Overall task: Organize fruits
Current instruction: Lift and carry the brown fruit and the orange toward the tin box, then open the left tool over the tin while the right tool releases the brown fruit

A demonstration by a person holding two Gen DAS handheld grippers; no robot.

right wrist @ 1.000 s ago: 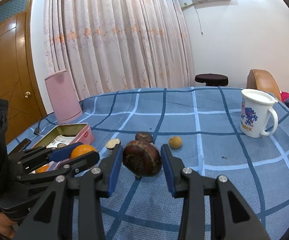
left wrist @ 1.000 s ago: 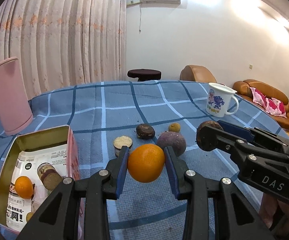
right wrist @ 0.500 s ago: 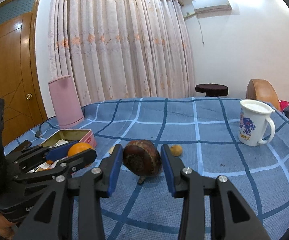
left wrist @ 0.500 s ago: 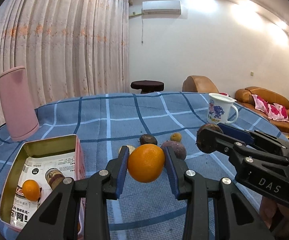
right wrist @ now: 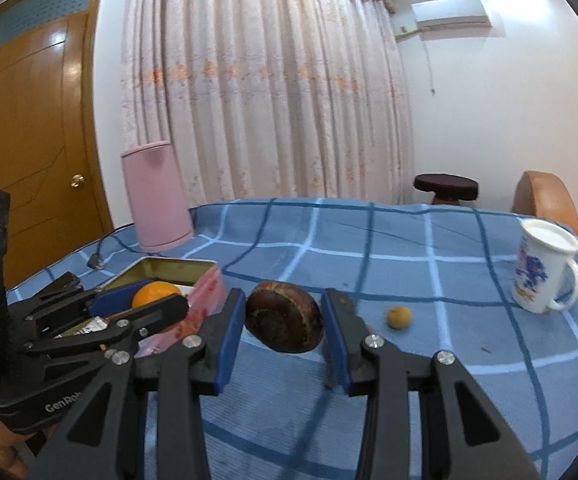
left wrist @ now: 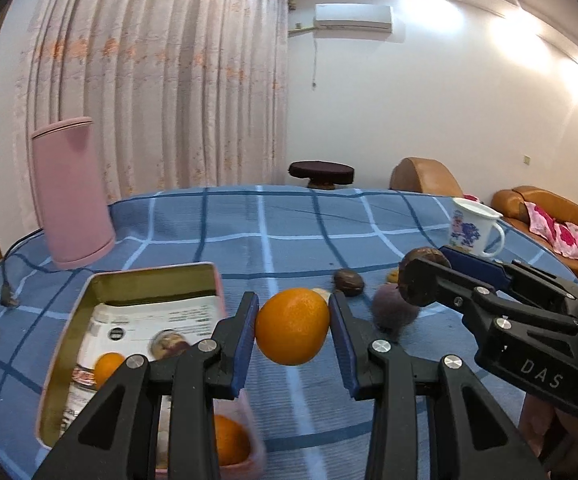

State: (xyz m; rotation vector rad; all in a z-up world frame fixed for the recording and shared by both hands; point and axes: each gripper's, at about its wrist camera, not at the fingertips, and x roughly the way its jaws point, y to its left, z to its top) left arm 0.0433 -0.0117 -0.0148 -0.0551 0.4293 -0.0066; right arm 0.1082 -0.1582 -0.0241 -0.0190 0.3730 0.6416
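Left tool (left wrist: 292, 326) grips the orange (left wrist: 292, 326), now raised beside the tin (left wrist: 145, 280) (at 9 o'clock); right tool (right wrist: 284, 322) clamps the brown fruit (right wrist: 284, 322), likewise lifted: deposit next.

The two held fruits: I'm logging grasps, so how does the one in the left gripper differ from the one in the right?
The orange in the left gripper is bright and smooth; the brown fruit in the right gripper is dark, dull and flatter. Both are clamped between blue pads, clear of the tablecloth.

3 oranges (left wrist: 292, 326), 1 tin (left wrist: 149, 280), 1 mug (right wrist: 545, 272)
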